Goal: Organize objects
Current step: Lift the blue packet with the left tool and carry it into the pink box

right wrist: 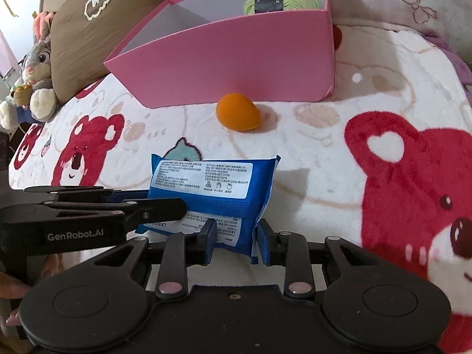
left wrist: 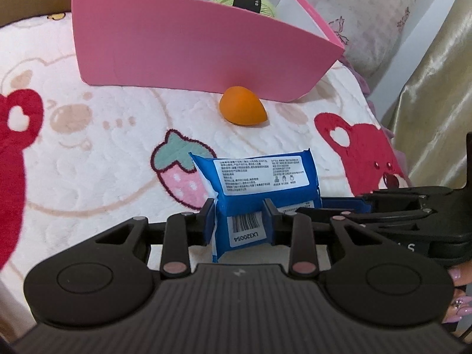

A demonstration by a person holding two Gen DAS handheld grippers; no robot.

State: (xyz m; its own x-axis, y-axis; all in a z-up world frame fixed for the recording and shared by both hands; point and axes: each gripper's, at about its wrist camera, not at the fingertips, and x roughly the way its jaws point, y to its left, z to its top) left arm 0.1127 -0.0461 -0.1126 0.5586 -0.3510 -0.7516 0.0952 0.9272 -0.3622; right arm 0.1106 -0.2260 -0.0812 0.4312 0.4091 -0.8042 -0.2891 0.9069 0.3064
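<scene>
Both grippers clamp one blue wipes packet [left wrist: 259, 183]: left gripper [left wrist: 239, 224] at its barcode end, right gripper [right wrist: 236, 233] at the opposite end. The packet appears raised off the bear-print blanket [left wrist: 103, 135], near an orange makeup sponge [left wrist: 242, 109] beside the pink box [left wrist: 191, 47] holding green yarn [left wrist: 244, 1].

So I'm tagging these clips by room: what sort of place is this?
Most likely a bedroom, with the work done on a bed: a plush bear-and-strawberry blanket covers the surface, pillows lie at the far end, and a stuffed bunny sits beside them.
</scene>
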